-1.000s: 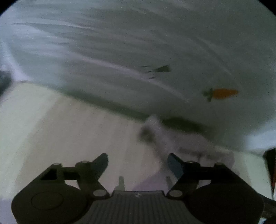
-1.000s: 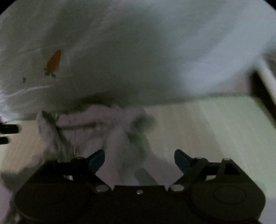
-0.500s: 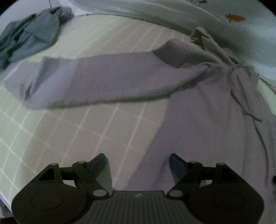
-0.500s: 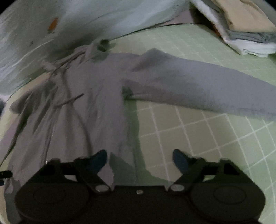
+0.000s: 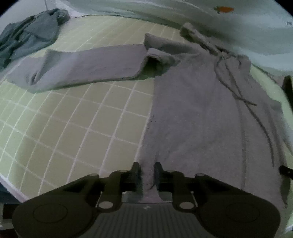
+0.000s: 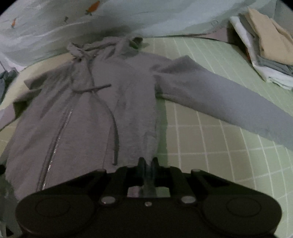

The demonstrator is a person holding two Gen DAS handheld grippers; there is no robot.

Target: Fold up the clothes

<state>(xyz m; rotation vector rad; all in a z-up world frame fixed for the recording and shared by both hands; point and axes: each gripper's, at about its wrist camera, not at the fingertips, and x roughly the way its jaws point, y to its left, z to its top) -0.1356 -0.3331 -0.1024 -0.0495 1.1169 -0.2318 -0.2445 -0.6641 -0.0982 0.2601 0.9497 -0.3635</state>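
While the grey zip hoodie [image 6: 102, 113] lies flat, front up, on the green checked sheet [image 5: 73, 117], hem towards the cameras w/ both sleeves spread out sideways, the two grippers sit at its bottom corners. Left gripper [image 5: 148, 172] is closing its jaws on the hem corner at the garment's left edge; cloth is bunched between the pads. Right gripper [image 6: 148, 164] is closing too, jaws nearly together, a thin bit of hem edge pinched between them.

Risks, as I judge them: right bite looks shallow, so it may take only the top layer or slip off once lifted, leaving a lopsided fold. Uneven pull btwn the two corners would skew the body. The long drawstring [image 6: 111, 117] trails loose down the front & could get trapped in the fold; the zip [image 6: 58, 135] may buckle.

Around: pale carrot-print quilt [image 6: 146, 16] crowds the hood end, so little room there to lay the hem. Blue-grey garment [image 5: 27, 36] heaped far left, a stack of folded clothes [image 6: 265, 45] far right; both well apart from the hoodie, neither blocking.
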